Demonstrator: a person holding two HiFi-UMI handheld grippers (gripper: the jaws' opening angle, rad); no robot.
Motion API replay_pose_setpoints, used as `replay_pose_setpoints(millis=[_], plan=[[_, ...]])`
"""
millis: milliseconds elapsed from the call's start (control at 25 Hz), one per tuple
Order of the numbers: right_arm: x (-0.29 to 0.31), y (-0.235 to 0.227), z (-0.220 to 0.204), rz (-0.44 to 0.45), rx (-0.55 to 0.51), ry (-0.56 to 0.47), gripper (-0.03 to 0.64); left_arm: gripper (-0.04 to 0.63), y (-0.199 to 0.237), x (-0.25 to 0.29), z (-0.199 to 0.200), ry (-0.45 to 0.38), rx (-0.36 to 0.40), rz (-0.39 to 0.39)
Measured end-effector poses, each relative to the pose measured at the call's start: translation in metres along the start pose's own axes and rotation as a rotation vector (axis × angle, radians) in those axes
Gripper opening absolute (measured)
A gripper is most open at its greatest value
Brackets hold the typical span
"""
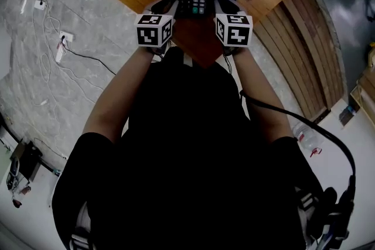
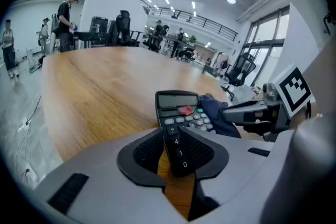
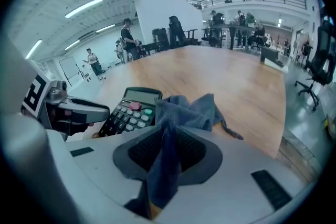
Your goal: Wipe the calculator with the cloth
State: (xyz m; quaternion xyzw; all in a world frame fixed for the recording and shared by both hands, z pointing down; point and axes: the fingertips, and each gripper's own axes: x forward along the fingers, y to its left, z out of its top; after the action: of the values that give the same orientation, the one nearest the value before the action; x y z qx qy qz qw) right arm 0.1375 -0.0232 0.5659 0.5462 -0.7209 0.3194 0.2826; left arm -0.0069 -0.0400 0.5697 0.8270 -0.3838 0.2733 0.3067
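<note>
Your right gripper (image 3: 168, 149) is clamped on the cloth (image 3: 189, 107), which is bunched against the right edge of the calculator (image 3: 128, 113) just to its left. The calculator's long axis runs away from you, by the near corner of the table (image 3: 247, 86). Your left gripper (image 2: 176, 152) stands open astride its left edge.

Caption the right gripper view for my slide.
Right gripper, jaws shut on a blue cloth, beside the calculator on a wooden table.

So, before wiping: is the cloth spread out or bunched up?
Bunched: the cloth lies crumpled in folds by the calculator, one end pinched in the right gripper.
</note>
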Motion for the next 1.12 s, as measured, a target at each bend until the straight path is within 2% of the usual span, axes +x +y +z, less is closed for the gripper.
replay_pose_setpoints(millis=[120,280,480,560,760,960,1120], plan=[[-0.026,-0.004,0.025,-0.043,-0.070,-0.079,0.037,0.104,-0.006,-0.016,0.022,-0.076,0.041,-0.010],[-0.077,0.020,0.069,-0.069,-0.140,-0.226,0.037,0.082,-0.017,-0.068,0.069,-0.234,0.108,-0.018],[-0.128,0.056,0.114,0.007,-0.193,-0.477,0.027,0.009,-0.043,-0.119,0.113,-0.401,0.223,0.002],[-0.142,0.069,0.121,0.039,-0.190,-0.530,0.017,0.008,-0.055,-0.135,0.122,-0.441,0.228,-0.002],[-0.155,0.095,0.121,0.076,-0.201,-0.560,0.015,0.008,-0.069,-0.146,0.124,-0.469,0.187,-0.045],[-0.160,0.101,0.120,0.083,-0.223,-0.555,0.015,0.008,-0.080,-0.147,0.128,-0.490,0.207,-0.065],[-0.163,0.099,0.125,0.085,-0.223,-0.573,0.015,0.008,-0.084,-0.143,0.129,-0.495,0.194,-0.068]])
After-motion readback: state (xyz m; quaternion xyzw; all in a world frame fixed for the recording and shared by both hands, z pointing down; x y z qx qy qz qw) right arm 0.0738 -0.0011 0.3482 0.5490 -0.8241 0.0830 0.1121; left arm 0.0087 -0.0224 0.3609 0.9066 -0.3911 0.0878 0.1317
